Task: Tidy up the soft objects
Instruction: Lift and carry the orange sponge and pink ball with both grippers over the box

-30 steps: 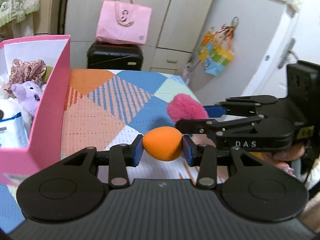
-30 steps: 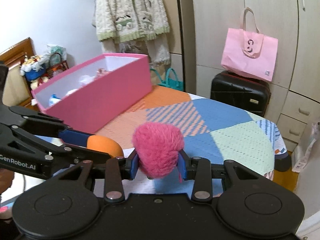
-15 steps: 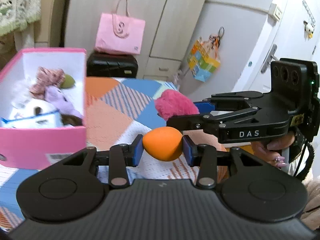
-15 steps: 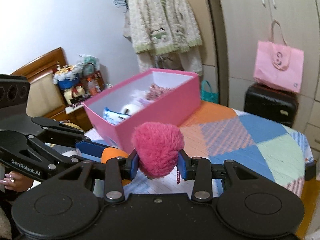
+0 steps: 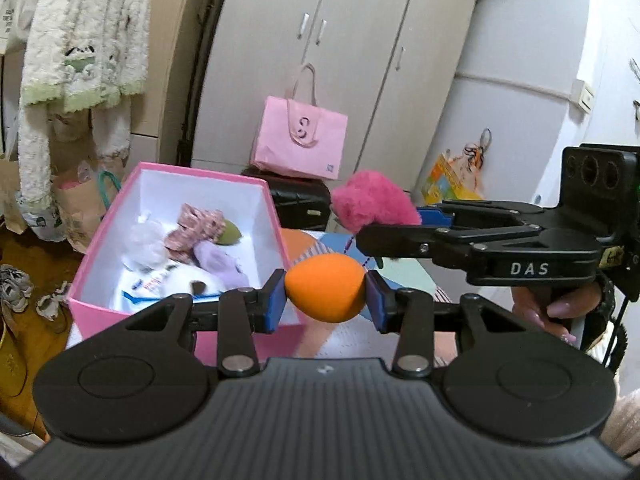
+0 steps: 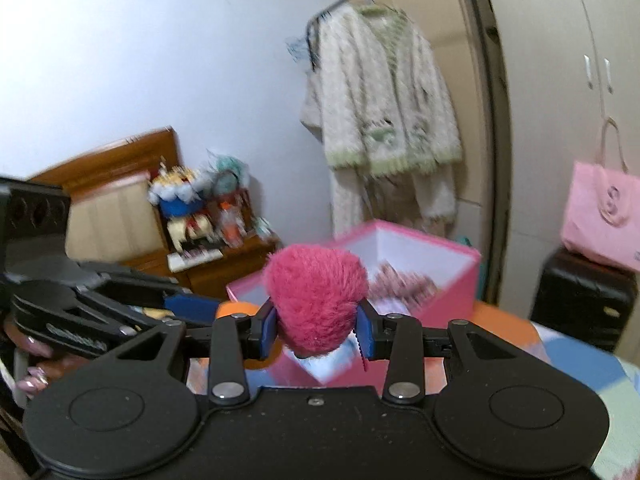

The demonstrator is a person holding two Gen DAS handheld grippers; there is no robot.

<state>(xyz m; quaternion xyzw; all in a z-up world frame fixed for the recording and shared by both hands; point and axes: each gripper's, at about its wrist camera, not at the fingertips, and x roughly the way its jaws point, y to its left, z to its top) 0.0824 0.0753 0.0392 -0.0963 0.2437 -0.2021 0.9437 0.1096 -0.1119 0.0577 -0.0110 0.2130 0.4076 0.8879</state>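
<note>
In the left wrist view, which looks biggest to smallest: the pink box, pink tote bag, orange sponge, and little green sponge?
1. pink box
2. pink tote bag, though it stands farther back
3. orange sponge, enlarged by nearness to the camera
4. green sponge, partly hidden

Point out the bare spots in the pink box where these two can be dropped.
In the pink box, bare white floor shows along the far wall and down the right wall beside the green sponge. The middle and near end are crowded: scrunchie, purple plush, white packets.
</note>
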